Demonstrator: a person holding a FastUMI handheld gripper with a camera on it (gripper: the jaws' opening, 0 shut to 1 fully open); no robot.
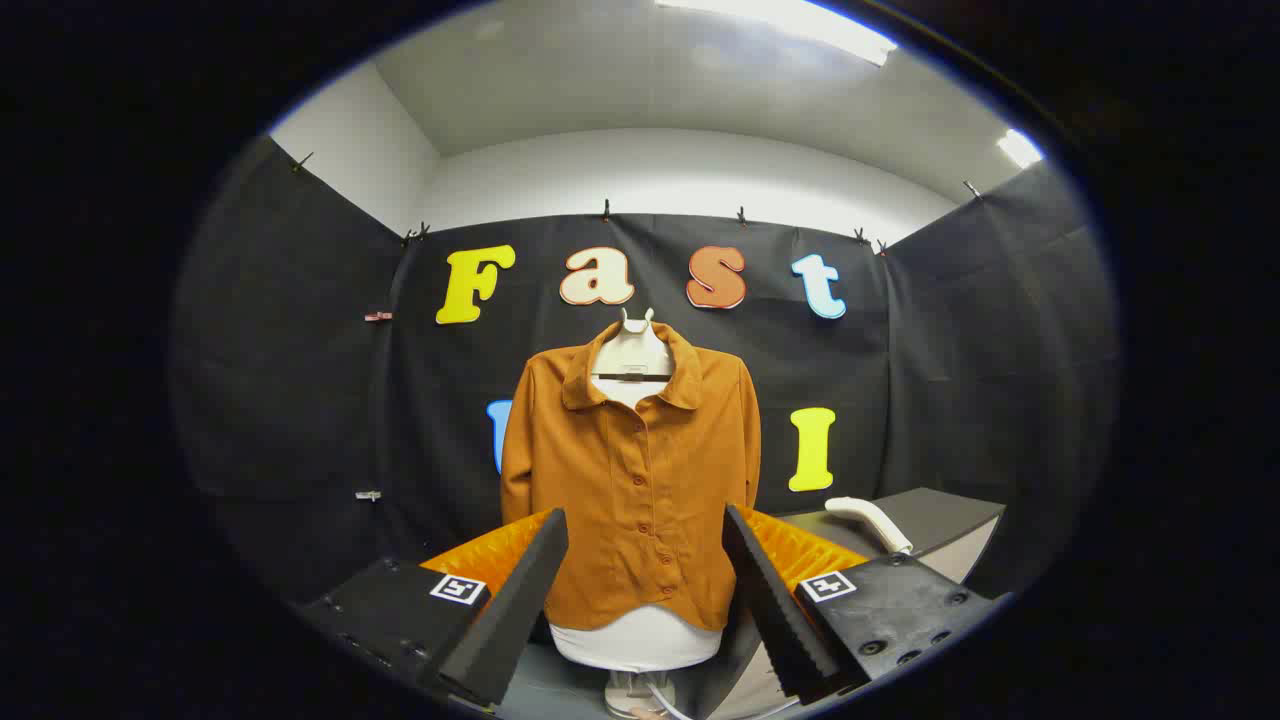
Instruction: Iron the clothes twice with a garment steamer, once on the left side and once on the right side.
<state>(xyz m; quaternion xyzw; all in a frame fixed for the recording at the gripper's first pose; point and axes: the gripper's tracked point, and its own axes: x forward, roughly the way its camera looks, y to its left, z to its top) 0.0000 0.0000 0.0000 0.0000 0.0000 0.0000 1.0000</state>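
Observation:
An orange-brown buttoned shirt (pixel 640 480) hangs on a white torso form (pixel 640 640) straight ahead, beyond the fingers. The white garment steamer (pixel 868 520) lies on a dark table (pixel 950 510) to the right of the shirt, past the right finger. My gripper (pixel 645 530) is open, its two black fingers (pixel 520 600) spread wide with nothing between them. The shirt's lower front shows through the gap between the fingers, well ahead of them.
Black cloth walls close the booth behind and on both sides. The form stands on a white post (pixel 635 690) with a thin cord beside its base. The table's edge runs along the right, near the right finger.

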